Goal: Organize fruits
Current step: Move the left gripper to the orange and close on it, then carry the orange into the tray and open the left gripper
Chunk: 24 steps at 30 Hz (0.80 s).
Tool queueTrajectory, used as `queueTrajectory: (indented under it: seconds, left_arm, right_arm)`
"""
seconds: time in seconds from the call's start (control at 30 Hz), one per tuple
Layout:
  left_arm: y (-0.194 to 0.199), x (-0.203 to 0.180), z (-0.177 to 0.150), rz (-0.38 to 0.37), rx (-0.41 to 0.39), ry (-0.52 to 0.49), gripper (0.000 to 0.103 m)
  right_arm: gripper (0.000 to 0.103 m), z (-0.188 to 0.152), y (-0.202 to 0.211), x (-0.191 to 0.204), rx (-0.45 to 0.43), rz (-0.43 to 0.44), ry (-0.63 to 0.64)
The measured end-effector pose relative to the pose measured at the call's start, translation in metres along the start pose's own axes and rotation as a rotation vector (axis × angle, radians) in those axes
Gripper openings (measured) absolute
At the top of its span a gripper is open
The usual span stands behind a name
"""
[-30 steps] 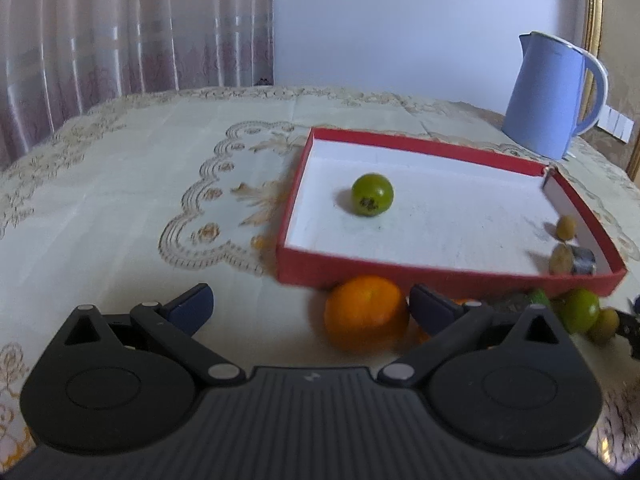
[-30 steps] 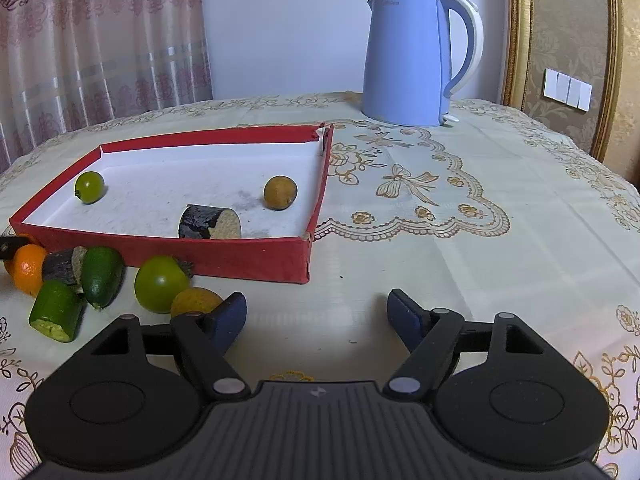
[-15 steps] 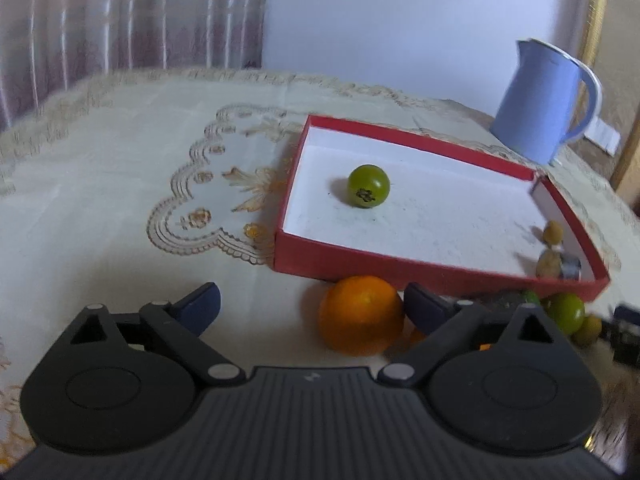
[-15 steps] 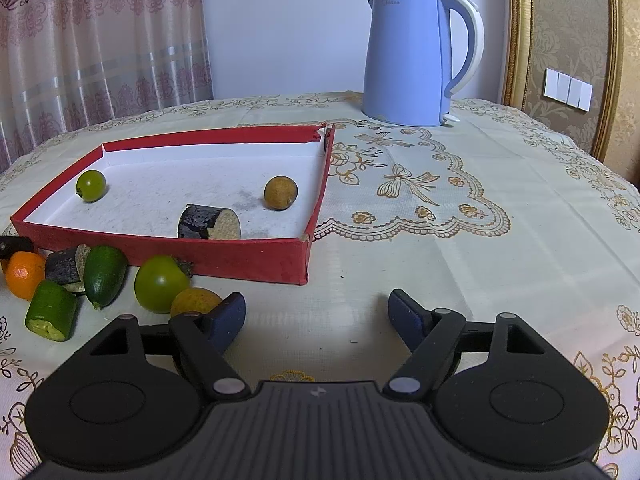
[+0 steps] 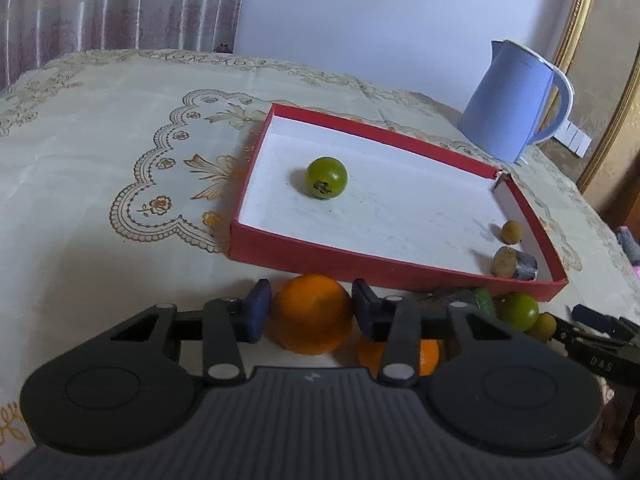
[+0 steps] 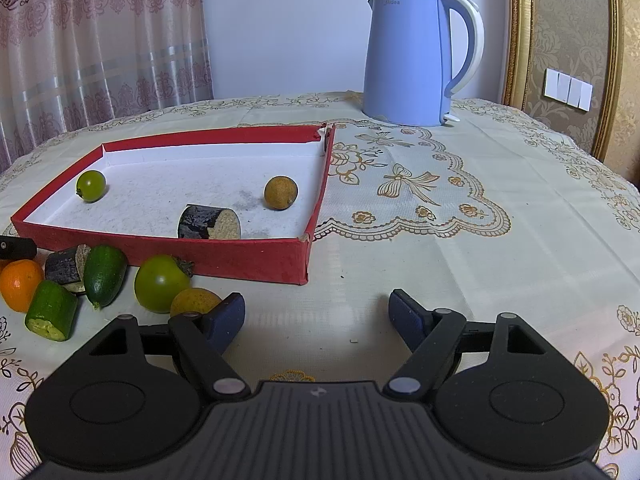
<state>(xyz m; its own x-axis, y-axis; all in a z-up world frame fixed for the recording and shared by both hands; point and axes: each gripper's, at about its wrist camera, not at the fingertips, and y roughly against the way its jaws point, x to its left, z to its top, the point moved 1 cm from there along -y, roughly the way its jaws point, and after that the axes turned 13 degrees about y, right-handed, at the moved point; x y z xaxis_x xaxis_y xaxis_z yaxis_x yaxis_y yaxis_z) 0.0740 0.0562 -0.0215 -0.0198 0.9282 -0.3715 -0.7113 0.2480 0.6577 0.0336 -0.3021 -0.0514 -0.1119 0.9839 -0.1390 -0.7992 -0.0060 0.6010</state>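
Tongs on the left (image 5: 306, 312) are closing on the orange (image 5: 312, 314) at lower centre, just outside the red tray (image 5: 400, 272); pinched off-centre, it could roll away, while right tongs (image 6: 316, 314) stand spread, empty.

I see a table (image 6: 500, 264) under a cream cloth with gold embroidery, and on it a shallow red box (image 6: 224, 258) and, farther back, a blue kettle (image 6: 408, 56). Just in front of the box's near wall, loose on the cloth, lie an orange (image 6: 18, 284), a cut green piece (image 6: 52, 312), a dark cut piece (image 6: 64, 268), a small green fruit (image 6: 104, 274), a green tomato (image 6: 160, 284) and a yellowish fruit (image 6: 194, 300). In the left view a second orange (image 5: 312, 312) also sits on the cloth, close to the box.
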Motion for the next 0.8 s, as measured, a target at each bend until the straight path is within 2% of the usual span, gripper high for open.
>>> queueTrajectory:
  seconds: [0.23, 0.4, 0.6, 0.8]
  left_arm:
    - [0.011, -0.005, -0.014, 0.041, -0.074, -0.079, 0.040]
    - [0.017, -0.007, -0.013, 0.035, -0.116, -0.096, 0.039]
    - [0.019, -0.025, 0.004, 0.032, -0.160, -0.141, 0.039]
    - [-0.002, -0.037, 0.024, 0.057, -0.179, -0.137, 0.039]
  right_arm:
    - [0.079, 0.000, 0.000, 0.000, 0.000, 0.000, 0.000]
    - [0.079, 0.000, 0.000, 0.000, 0.000, 0.000, 0.000]
    - [0.079, 0.000, 0.000, 0.000, 0.000, 0.000, 0.000]
    - [0.079, 0.000, 0.000, 0.000, 0.000, 0.001, 0.000]
